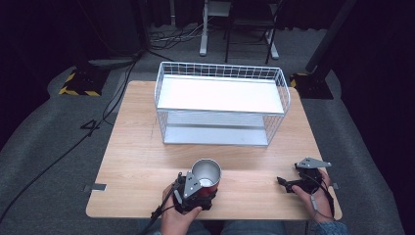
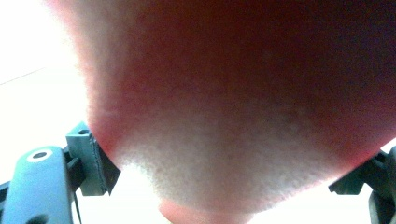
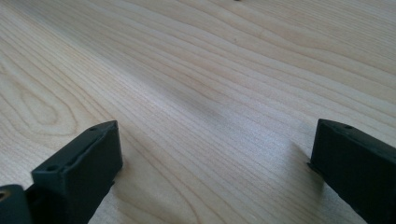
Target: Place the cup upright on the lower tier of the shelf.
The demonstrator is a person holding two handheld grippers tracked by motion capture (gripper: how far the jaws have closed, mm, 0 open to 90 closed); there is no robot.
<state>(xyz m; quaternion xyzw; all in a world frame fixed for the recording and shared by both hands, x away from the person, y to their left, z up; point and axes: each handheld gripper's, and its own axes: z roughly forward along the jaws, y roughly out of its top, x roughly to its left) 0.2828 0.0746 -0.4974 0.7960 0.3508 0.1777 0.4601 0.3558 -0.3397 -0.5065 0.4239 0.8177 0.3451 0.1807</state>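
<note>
In the high view, a red cup (image 1: pixel 206 174) with a shiny metal inside stands upright on the wooden bench (image 1: pixel 147 161), low in the frame and a little left of centre. The left hand-held gripper (image 1: pixel 195 191) sits right behind it at the bottom edge, held in the person's left hand (image 1: pixel 177 220), and its jaws are clamped on the cup's lower wall. In the left gripper view the cup (image 2: pixel 243 107) looms as a blurred red and pale surface across the frame, with a jaw pad pressing against it at the lower left and the other at the lower right.

The right hand-held gripper (image 1: pixel 284 183) lies low at the right of the high view, well apart from the cup, held in the right hand (image 1: pixel 315 193) with its grey plate on top and its jaws pointing left. In the right gripper view its two black jaws stand wide apart at the lower left and lower right of the frame, with bare bench (image 3: pixel 210 84) between them and nothing gripped.

A white wire rack (image 1: pixel 221 103) with two shelves stands on the far half of the bench, in the upper middle of the high view, well apart from the cup. Both shelves are bare.
</note>
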